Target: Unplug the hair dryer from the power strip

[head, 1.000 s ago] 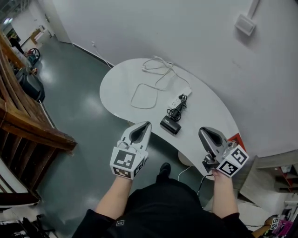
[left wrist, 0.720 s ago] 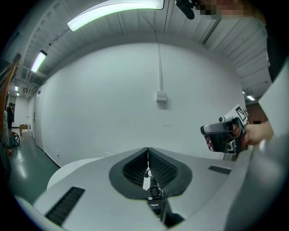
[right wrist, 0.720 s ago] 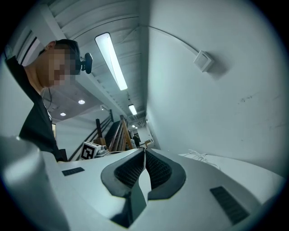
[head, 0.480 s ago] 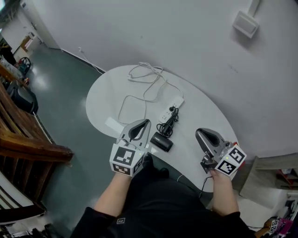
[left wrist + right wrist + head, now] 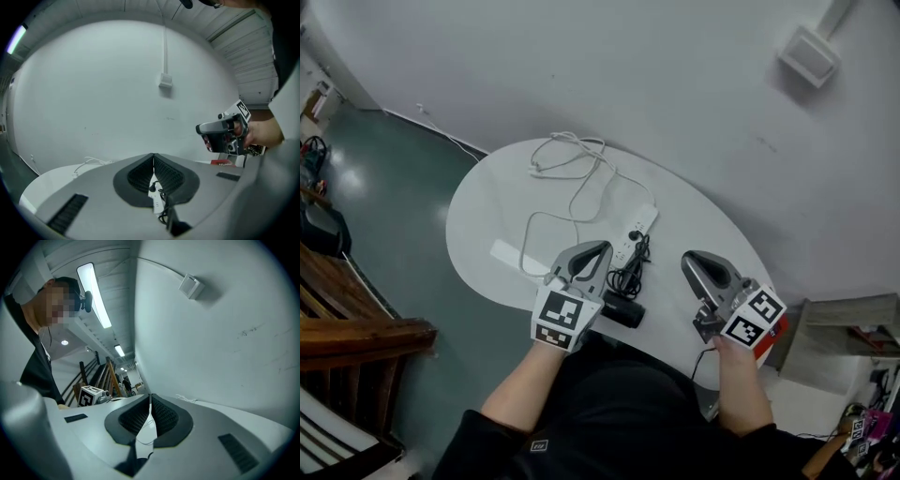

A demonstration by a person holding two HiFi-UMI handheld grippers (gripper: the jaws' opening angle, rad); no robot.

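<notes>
**Item** – hair dryer (image 5: 622, 312), black, lay at the near edge of the white table (image 5: 487, 220), just to the right of the left gripper (image 5: 600, 247). Its black cord (image 5: 630, 272) ran in a bunch up to the white power strip (image 5: 637, 228). The right gripper (image 5: 687, 259) was well apart from both.

**Views compared**
- Only the head view showed the whole table, a white cable (image 5: 572, 173) looped over its far half, and both forearms reaching in from the bottom edge.
- Only the left gripper view showed a black plug (image 5: 152, 186) seated in the power strip, just below the jaw tips. It also showed the right gripper off to the right, against the wall.
- Only the right gripper view showed a ceiling lamp (image 5: 93, 294), a wooden railing (image 5: 101, 373) and the left gripper's marker cube (image 5: 90, 395).

**Jaws** – both pairs were pressed together, with nothing between them.

**Change** – a second before, both grippers had hung short of the table, the left one over the floor. The table had since drawn closer in the head view, and the left gripper's tip had come over the table edge beside the hair dryer.

**Pose** – the left gripper was tipped slightly downward toward the power strip. The right gripper was held about level, pointing across the table.
</notes>
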